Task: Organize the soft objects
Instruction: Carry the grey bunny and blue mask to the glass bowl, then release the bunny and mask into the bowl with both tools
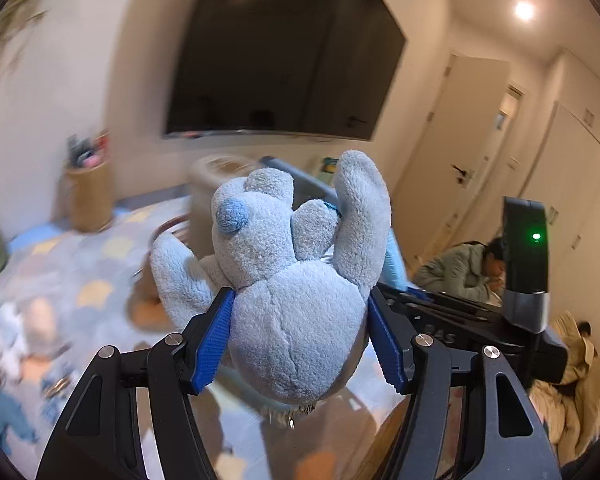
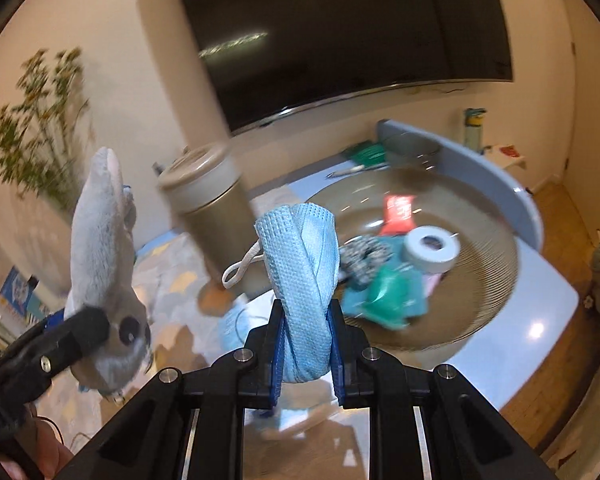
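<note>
A pale blue plush toy (image 1: 296,280) with a darker blue nose is clamped between the blue pads of my left gripper (image 1: 300,320), held up in the air. The same plush (image 2: 104,264) hangs at the left of the right wrist view, with the left gripper's black finger across it. My right gripper (image 2: 306,344) is shut on a twisted light blue waffle cloth (image 2: 304,272) that has a white loop. Both are lifted above the round blue table (image 2: 540,308).
A round tray (image 2: 480,280) on the table holds a white tape roll (image 2: 432,250), green cloth (image 2: 388,292), a red packet and a speckled item. A tan lidded tumbler (image 2: 212,208) stands nearby. A wall TV (image 1: 284,52), a woven basket (image 1: 90,196), a plant and a seated person (image 1: 468,272) are around.
</note>
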Demonstrator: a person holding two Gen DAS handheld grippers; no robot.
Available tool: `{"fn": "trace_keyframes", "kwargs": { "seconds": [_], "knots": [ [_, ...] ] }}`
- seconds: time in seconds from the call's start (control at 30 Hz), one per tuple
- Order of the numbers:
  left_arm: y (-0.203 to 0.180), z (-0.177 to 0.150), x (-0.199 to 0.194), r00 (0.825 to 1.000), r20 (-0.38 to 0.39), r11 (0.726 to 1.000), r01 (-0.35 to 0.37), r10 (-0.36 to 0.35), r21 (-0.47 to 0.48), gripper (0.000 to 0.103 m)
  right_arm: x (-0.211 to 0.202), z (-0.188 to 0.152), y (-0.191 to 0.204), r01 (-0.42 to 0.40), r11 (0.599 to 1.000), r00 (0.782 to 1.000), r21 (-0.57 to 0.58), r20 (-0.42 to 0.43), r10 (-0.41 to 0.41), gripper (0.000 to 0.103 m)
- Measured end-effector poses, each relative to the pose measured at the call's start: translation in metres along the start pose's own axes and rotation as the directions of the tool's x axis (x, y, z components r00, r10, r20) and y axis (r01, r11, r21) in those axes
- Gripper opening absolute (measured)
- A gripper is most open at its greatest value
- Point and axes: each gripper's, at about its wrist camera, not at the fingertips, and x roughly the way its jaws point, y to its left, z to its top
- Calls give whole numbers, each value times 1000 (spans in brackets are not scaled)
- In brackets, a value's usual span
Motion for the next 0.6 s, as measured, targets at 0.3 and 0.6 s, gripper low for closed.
{"fn": "trace_keyframes", "kwargs": {
  "seconds": [0.3,0.6],
  "knots": [
    [-50,76,74,989,0,989,148,-148,-5,62,8,59,-74,52,988,996,147,71,-62,19],
    [-65,79,166,997,-41,991,-66,71,117,69,70,76,-129,50,962,998,267,-40,-41,33]
  ]
}}
